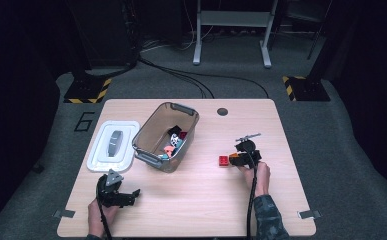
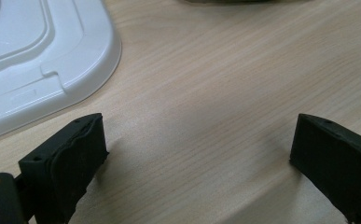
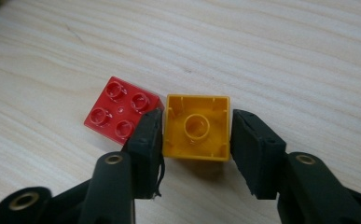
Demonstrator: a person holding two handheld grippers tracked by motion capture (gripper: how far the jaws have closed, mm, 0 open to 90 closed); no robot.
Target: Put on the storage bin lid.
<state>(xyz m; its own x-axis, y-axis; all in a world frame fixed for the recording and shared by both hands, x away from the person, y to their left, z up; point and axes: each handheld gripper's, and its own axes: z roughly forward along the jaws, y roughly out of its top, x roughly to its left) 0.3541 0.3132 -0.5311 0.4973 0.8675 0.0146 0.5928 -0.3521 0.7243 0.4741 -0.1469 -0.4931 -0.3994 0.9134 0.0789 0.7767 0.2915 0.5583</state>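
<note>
A yellow brick (image 3: 197, 119) lies on the wooden table (image 1: 196, 200) with its hollow underside facing the right gripper view. My right gripper (image 3: 197, 137) is shut on it, one black pad against each side wall. A red brick (image 3: 116, 108) with its studs up lies just to the left, its corner behind the left pad. In the high view this gripper (image 1: 235, 159) sits right of centre, with the red brick (image 1: 224, 160) beside it. My left gripper (image 1: 131, 196) rests near the front left edge, jaws open over bare wood (image 2: 199, 144).
A clear grey bin (image 1: 147, 156) holding several small coloured pieces stands left of centre. Its white lid (image 1: 112, 145) lies flat to the left of it, and the lid's corner (image 2: 38, 51) is just ahead of my left gripper. A round hole (image 1: 222, 111) marks the table's far side.
</note>
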